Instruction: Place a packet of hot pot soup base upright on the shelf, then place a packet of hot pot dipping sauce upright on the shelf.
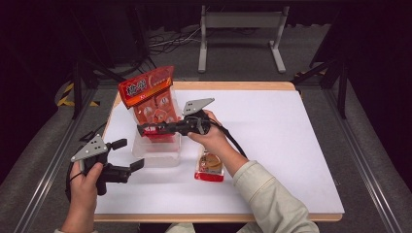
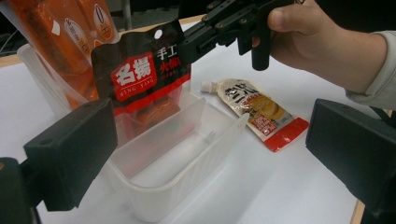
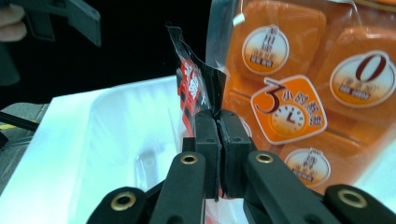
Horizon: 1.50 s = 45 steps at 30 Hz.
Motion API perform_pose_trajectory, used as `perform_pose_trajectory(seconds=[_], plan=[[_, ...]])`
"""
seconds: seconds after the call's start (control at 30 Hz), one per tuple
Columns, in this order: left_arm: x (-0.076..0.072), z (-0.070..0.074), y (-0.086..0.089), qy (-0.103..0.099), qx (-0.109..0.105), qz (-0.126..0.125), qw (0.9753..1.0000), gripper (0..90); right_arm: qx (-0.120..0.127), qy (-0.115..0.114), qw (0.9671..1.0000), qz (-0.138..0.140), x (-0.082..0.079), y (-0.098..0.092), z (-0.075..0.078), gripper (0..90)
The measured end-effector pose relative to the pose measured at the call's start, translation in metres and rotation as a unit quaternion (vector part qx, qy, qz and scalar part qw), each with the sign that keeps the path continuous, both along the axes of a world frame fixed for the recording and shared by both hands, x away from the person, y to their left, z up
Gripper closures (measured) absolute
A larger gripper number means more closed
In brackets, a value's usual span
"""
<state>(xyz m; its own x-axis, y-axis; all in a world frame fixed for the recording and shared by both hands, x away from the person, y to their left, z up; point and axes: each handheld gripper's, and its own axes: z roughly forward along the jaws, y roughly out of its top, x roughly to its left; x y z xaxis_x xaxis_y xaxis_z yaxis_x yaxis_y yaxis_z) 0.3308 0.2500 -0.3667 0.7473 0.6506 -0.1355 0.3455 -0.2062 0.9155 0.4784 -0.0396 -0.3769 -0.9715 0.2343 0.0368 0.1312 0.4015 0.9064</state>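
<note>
Work in hand: packing snack packets into a clear plastic bin (image 1: 158, 154), judging by how things are lying.
Right gripper (image 1: 144, 129): its jaws are pressing together on the top edge of a dark sauce packet (image 2: 140, 77), pinching it flat; the right gripper view is showing the two pads meeting on the film.
Packet position: it is hanging upright over the bin's far half, its lower end already dipping inside the rim and sitting just in front of the big orange bag (image 1: 151, 94).
Key relation: the packet's long axis is running vertically, straight down from the jaws, so a downward move looks like what is needed.
Orange bag: it is standing tilted in the bin's far end, leaning away from the person.
Left gripper (image 1: 125, 156): it is hovering just beside the bin's near-left corner with its jaws spread wide, gripping nothing.
Nearer hand: the right one is far closer to the packet.
Spouted pouch (image 1: 210, 166): it is lying flat on the white table (image 1: 291, 145), just right of the bin, beneath the right forearm.
Hard to make out: the packet's bottom edge is hiding behind the bin wall, so I cannot tell whether it is touching the floor.
</note>
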Motion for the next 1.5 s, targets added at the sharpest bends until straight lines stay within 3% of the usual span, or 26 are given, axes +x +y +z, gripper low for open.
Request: perform_pose_trajectory(seconds=[0.33,0.53,0.87,1.0,1.1,1.5], plan=[[0.001,0.000,0.000,0.000,0.001,0.000,1.0000,3.0,0.007,0.013,0.9999,-0.006,0.001,-0.005,-0.004,87.2],[0.002,-0.001,0.000,-0.001,0.003,-0.001,1.0000,2.9,0.005,0.016,0.9998,-0.008,0.000,-0.003,-0.003,80.9],[0.005,-0.004,-0.004,0.005,0.004,-0.003,1.0000,2.9,0.011,0.025,0.9995,-0.019,-0.007,-0.015,0.005,55.2],[0.005,-0.004,-0.007,0.006,0.005,-0.005,1.0000,2.7,0.017,0.024,0.9989,-0.037,-0.012,-0.025,0.012,36.2],[0.006,-0.004,-0.008,0.006,0.006,-0.005,1.0000,2.7,0.024,0.022,0.9981,-0.051,-0.018,-0.035,0.018,33.7],[0.008,0.000,-0.008,-0.004,0.007,-0.005,1.0000,2.7,0.009,-0.003,0.9953,-0.096,-0.035,-0.066,0.030,32.6]])
